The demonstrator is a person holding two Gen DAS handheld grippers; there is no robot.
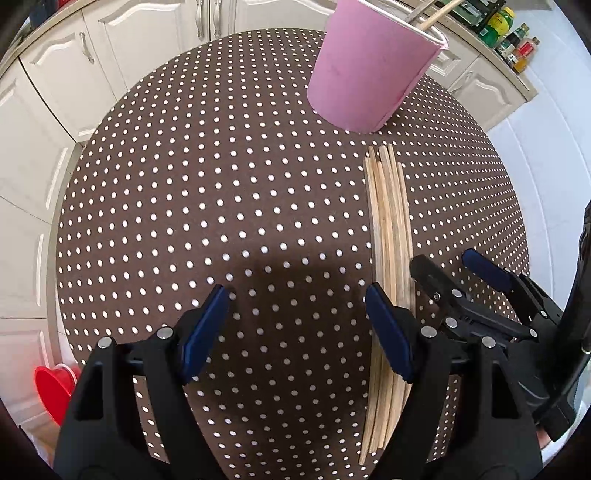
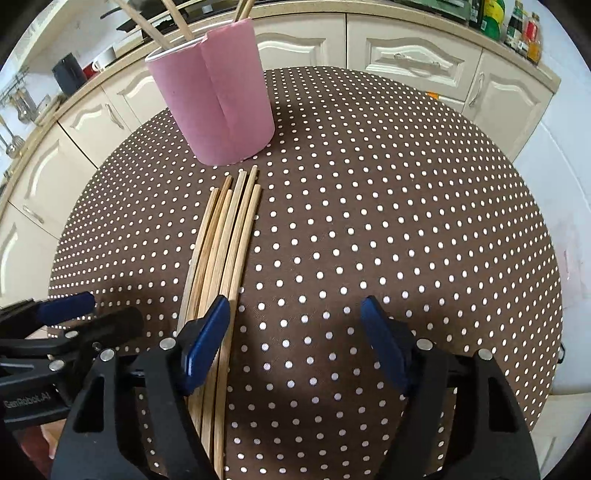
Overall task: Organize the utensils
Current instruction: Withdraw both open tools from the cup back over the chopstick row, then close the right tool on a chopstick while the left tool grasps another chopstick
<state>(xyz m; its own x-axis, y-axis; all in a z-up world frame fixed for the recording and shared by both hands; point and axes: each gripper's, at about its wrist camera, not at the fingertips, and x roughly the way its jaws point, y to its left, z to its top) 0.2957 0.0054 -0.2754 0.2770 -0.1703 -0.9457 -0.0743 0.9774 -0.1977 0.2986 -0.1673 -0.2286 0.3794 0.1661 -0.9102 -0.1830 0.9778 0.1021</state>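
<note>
A bundle of several wooden chopsticks (image 1: 391,221) (image 2: 225,240) lies flat on the round table, pointing at a pink cup (image 1: 369,74) (image 2: 218,107). The cup stands upright at the far side and holds a few chopsticks (image 2: 177,18). My left gripper (image 1: 297,295) (image 2: 107,310) hovers open just left of the bundle, its right finger over the sticks. My right gripper (image 2: 295,302) (image 1: 443,258) is open just right of the bundle, its left finger over the sticks. Nothing is pinched between either pair of jaws.
The table (image 2: 406,221) wears a brown cloth with white dots. White kitchen cabinets (image 2: 406,55) curve around behind it, with bottles (image 1: 513,40) on the counter. A red bowl (image 1: 55,387) sits low at the left, beyond the table's edge.
</note>
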